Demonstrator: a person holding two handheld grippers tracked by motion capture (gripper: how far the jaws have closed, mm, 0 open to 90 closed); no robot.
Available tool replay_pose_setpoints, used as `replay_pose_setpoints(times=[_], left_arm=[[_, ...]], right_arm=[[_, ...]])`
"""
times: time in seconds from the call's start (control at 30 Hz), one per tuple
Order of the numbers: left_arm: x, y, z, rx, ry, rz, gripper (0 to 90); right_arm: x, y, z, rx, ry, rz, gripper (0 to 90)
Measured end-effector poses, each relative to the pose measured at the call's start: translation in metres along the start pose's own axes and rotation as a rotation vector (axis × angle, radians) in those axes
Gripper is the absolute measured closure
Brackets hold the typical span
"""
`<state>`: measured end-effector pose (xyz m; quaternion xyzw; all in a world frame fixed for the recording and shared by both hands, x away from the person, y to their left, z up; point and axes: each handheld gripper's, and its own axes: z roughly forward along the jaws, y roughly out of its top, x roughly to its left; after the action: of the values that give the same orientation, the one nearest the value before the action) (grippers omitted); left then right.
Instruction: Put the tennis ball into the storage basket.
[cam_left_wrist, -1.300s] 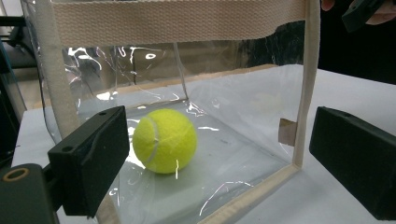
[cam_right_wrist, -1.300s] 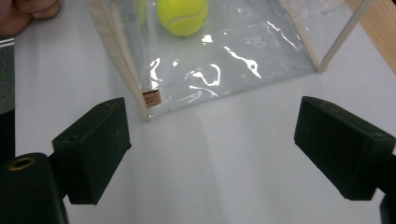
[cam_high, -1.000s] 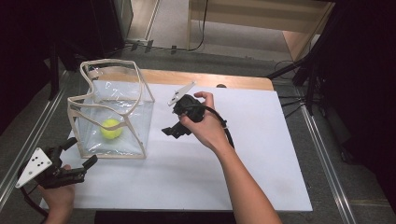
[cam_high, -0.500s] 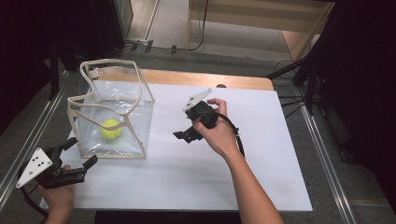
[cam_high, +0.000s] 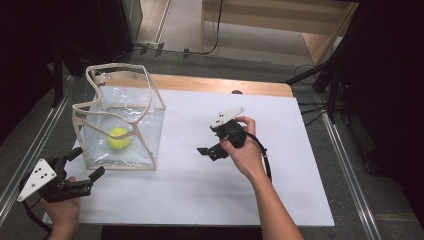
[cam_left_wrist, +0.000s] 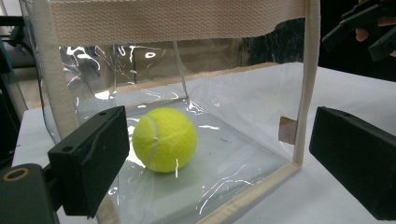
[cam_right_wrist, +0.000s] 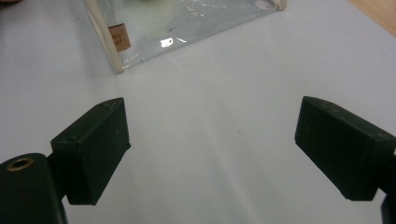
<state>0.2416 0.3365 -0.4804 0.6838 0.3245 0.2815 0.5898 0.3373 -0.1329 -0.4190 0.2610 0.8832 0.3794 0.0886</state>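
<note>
A clear plastic bag (cam_high: 125, 107) with beige webbing edges stands open-topped at the left of the white table. A yellow tennis ball (cam_high: 119, 138) lies on its floor. My left gripper (cam_high: 89, 162) is by the bag's near left corner, off the table's near left edge, open and pointing at the bag. In the left gripper view the ball (cam_left_wrist: 163, 144) sits behind the clear wall between the spread jaws of the left gripper (cam_left_wrist: 224, 158). My right gripper (cam_high: 209, 153) hovers mid-table, right of the bag, open with nothing between its fingers. The right gripper (cam_right_wrist: 210, 144) faces bare tabletop, the bag's corner (cam_right_wrist: 116, 42) beyond.
The white tabletop (cam_high: 280, 200) stretches right and toward the near edge. A wooden strip (cam_high: 225, 86) runs along the far edge. Metal rails (cam_high: 345, 165) flank the table, and cables (cam_high: 310, 112) lie on the floor at the far right.
My right hand has carried its open gripper rightward, nearer to me and lower, away from the bag. The left gripper, the bag and the ball have stayed put.
</note>
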Motion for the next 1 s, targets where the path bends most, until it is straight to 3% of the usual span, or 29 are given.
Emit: replay_pose_setpoints(times=[0.27, 1.0], left_arm=[[0.000, 0.000, 0.000, 0.000, 0.000, -0.001, 5.4], [0.000, 0.000, 0.000, 0.006, 0.003, 0.003, 5.4]], right_arm=[[-0.002, -0.023, -0.010, -0.032, -0.030, 0.040, 9.0], [-0.007, -0.074, -0.032, -0.075, -0.076, 0.086, 9.0]])
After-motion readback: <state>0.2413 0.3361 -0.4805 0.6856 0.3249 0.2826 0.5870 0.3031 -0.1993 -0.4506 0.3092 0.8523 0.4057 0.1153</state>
